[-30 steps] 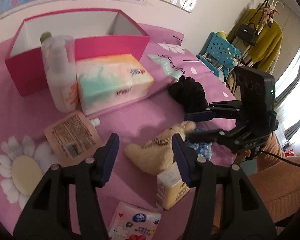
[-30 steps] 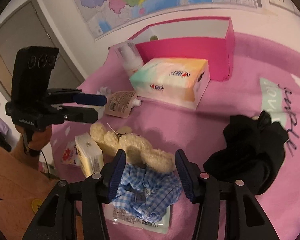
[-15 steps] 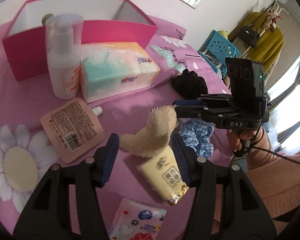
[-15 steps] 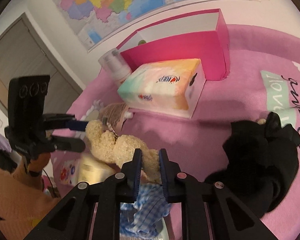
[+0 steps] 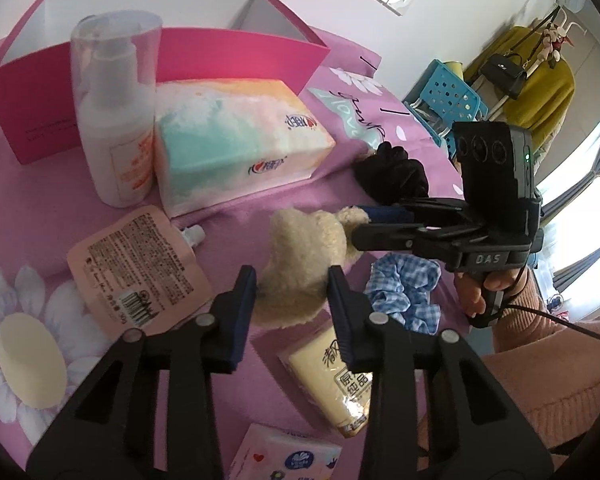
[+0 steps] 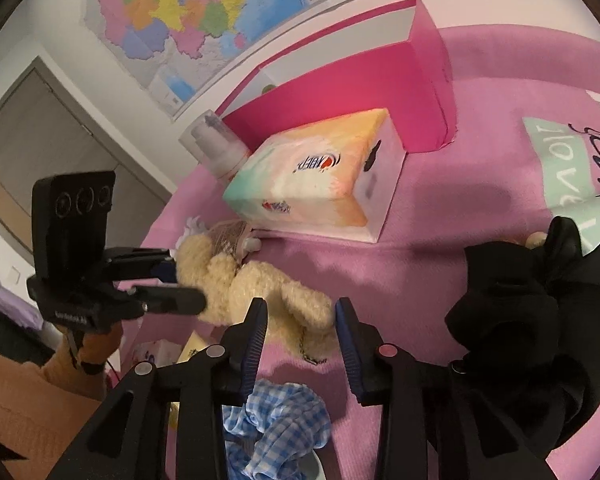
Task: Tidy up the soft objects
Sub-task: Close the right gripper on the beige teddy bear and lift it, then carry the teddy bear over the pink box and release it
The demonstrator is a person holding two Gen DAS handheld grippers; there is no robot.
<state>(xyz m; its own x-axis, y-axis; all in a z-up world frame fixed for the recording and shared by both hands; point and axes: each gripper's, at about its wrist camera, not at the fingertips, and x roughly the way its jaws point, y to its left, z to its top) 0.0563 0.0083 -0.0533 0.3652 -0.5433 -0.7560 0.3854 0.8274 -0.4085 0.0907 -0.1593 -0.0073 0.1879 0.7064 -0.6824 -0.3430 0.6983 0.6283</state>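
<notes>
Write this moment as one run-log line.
left fingers: just closed on plush bear | right fingers: just opening, bear between

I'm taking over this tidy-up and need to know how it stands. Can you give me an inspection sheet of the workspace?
Surface: pink flowered cloth, crowded.
Job's things: plush toy, checked scrunchie, black cloth bundle; open-topped pink box behind.
Clutter: tissue box, pump bottle, pouch, tissue packs.
Grippers: left gripper fingers have just been closing, now on the plush toy; right gripper fingers have just been opening, toy's leg between them.
Cables: one cable by the right hand.
Surroundings: wall map, door, coat rack.
</notes>
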